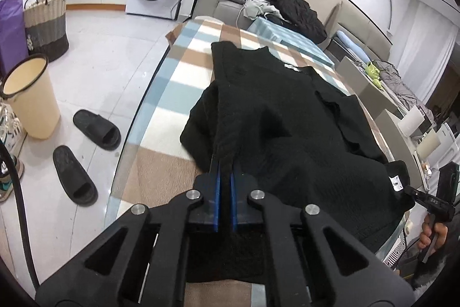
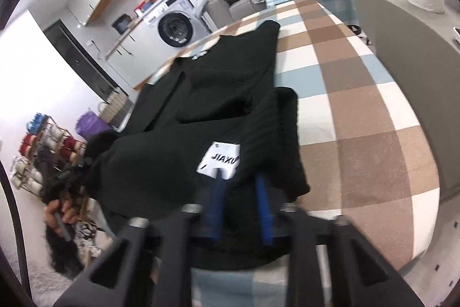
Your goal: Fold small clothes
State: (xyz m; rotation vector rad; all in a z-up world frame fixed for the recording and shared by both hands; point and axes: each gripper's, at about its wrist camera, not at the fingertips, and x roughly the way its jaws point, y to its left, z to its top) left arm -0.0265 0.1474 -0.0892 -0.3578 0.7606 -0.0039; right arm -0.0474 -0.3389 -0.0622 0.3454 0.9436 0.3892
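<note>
A black knitted garment (image 1: 287, 117) lay spread across the middle of the frame on a checked tablecloth (image 1: 184, 82). The left gripper (image 1: 225, 160), low in the centre, had its jaws clenched on a raised fold of the fabric. In the right wrist view, the right gripper (image 2: 240, 186) stood with jaws apart around the garment's near hem, beside a white label (image 2: 220, 160).

Left gripper (image 1: 225, 163), lower centre of frame: blue fingers nearly together, pinching fabric. Right gripper (image 2: 240, 186): fingers parted, fabric between.
</note>
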